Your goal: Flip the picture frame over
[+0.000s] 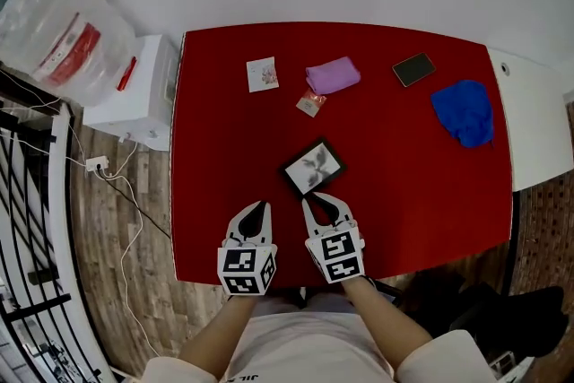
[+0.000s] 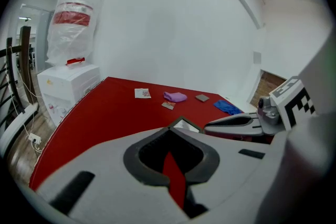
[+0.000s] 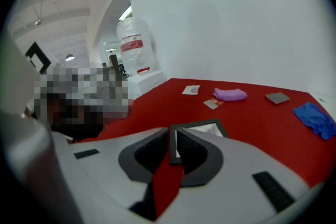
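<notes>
The picture frame (image 1: 312, 167) is small, with a black border, and lies picture side up near the middle of the red table (image 1: 421, 193). It also shows in the left gripper view (image 2: 184, 124) and the right gripper view (image 3: 202, 127). My right gripper (image 1: 316, 200) hovers just short of the frame's near edge. Its jaws stand a narrow slit apart with nothing between them (image 3: 173, 134). My left gripper (image 1: 259, 207) is beside it, left of the frame and clear of it, shut and empty (image 2: 169, 131).
At the table's far side lie a printed card (image 1: 262, 73), a purple cloth (image 1: 333, 73), a small packet (image 1: 310, 103), a dark phone (image 1: 413, 69) and a blue cloth (image 1: 465, 112). A white cabinet (image 1: 143, 90) with a plastic bag (image 1: 63, 27) stands left.
</notes>
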### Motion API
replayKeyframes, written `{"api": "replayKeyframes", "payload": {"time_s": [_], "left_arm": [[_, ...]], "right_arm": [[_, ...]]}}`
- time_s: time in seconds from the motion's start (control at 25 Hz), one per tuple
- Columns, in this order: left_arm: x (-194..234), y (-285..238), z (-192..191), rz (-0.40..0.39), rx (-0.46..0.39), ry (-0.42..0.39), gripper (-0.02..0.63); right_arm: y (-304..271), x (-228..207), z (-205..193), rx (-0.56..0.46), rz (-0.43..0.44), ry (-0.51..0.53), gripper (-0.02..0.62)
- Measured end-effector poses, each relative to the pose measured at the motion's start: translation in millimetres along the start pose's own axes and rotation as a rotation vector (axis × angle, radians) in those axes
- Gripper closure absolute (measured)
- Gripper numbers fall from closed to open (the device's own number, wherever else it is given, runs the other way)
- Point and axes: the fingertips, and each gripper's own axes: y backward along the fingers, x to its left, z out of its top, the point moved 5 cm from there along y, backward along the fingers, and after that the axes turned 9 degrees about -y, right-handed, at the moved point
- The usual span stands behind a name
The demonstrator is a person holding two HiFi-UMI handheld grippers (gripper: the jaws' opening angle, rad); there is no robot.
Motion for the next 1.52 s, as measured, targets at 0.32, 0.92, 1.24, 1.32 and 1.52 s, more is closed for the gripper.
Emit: {"api": "replayKeyframes", "payload": {"time_s": [0.32, 0.92, 1.24, 1.32, 1.52], "left_arm": [[16.0, -10.9, -21.8, 0.008, 0.025, 0.076, 0.600], [30.6, -19.0, -46.4, 0.005, 0.073, 0.109, 0.600], [41.1, -19.3, -49.4, 0.016, 0.083, 0.117, 0.600], [41.4, -20.5, -48.9, 0.012, 0.083, 0.116, 0.600], [40.2, -20.9, -48.5, 0.009, 0.081, 0.116, 0.600]], "right_arm": [[-54.3, -1.2, -24.4, 0.137, -0.013, 0.033, 0.479], [-99.6, 3.6, -38.5, 0.321, -0.089, 0.218, 0.465], [-102.4, 4.1, -38.5, 0.326, -0.142, 0.225, 0.526], [-102.3, 3.7, -37.9, 0.322, -0.148, 0.205, 0.529], [-101.3, 4.9, -34.4, 0.304, -0.135, 0.171, 0.531]]}}
